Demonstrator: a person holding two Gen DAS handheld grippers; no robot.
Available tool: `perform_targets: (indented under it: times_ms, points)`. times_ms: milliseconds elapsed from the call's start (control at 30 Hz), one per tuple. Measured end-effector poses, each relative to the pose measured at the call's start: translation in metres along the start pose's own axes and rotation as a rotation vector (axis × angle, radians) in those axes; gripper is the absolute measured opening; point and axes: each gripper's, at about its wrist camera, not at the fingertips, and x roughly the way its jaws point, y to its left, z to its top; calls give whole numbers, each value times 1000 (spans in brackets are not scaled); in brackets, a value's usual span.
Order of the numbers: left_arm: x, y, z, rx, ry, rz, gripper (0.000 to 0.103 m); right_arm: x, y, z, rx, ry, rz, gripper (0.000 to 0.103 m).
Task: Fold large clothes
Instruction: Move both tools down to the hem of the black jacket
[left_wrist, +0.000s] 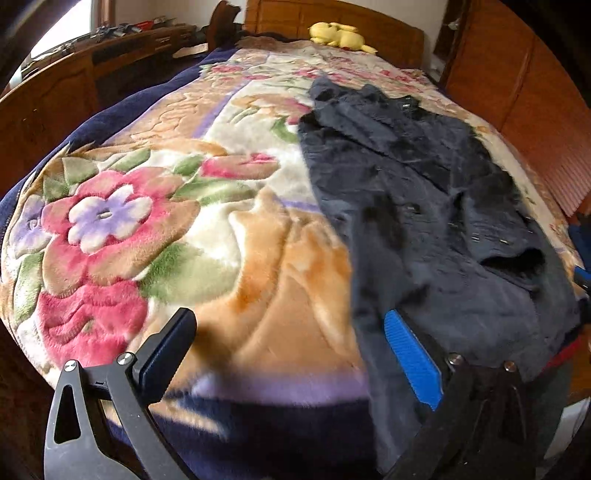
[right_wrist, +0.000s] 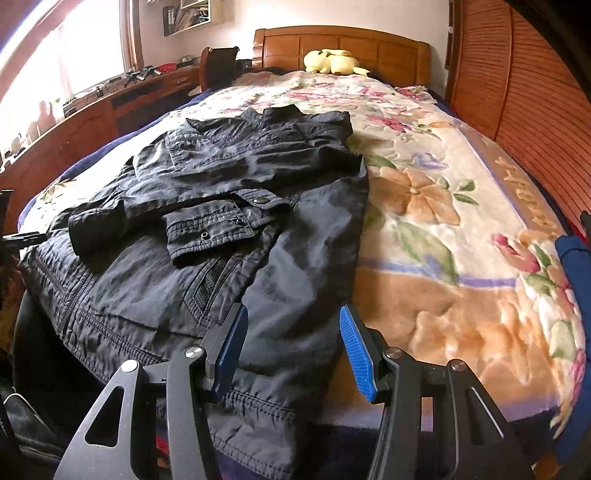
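A dark jacket (right_wrist: 236, 236) lies on the floral blanket (right_wrist: 443, 221) with both sleeves folded across its chest and its hem hanging over the foot of the bed. It also shows in the left wrist view (left_wrist: 424, 206), on the right side. My left gripper (left_wrist: 291, 354) is open and empty above the blanket, at the jacket's left edge; its right finger (left_wrist: 410, 354) is over the fabric. My right gripper (right_wrist: 291, 354) is open and empty just above the jacket's lower right hem.
A yellow plush toy (right_wrist: 332, 61) rests by the wooden headboard (right_wrist: 343, 40). A long wooden dresser (right_wrist: 92, 118) with clutter runs along the left, under a bright window. A slatted wooden wardrobe (right_wrist: 517, 92) stands at the right. A blue cloth (right_wrist: 572, 266) lies at the bed's right edge.
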Motion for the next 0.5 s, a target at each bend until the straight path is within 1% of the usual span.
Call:
perform_targets:
  times_ms: [67, 133, 167, 267, 333, 433, 467, 500]
  points:
    - [-12, -8, -5, 28, -11, -7, 102, 0, 0, -1, 12, 2, 7, 54]
    - [-23, -14, -10, 33, -29, -18, 102, -1, -2, -2, 27, 4, 6, 55]
    - [-27, -17, -12, 29, -38, -32, 102, -1, -3, -3, 34, 4, 4, 61]
    - [-33, -24, -18, 30, -37, -62, 102, -3, -6, -9, 59, 26, 8, 71]
    - [-33, -29, -22, 45, -33, -65, 102, -5, -10, -14, 74, 40, -3, 73]
    - [-34, -36, -26, 73, -34, -65, 101, -13, -15, -21, 93, 53, -11, 74]
    - [-35, -36, -28, 78, -37, -67, 96, -15, -16, -24, 98, 62, -9, 74]
    - [-35, -37, -29, 84, -37, -71, 86, -16, -17, -26, 99, 72, -5, 74]
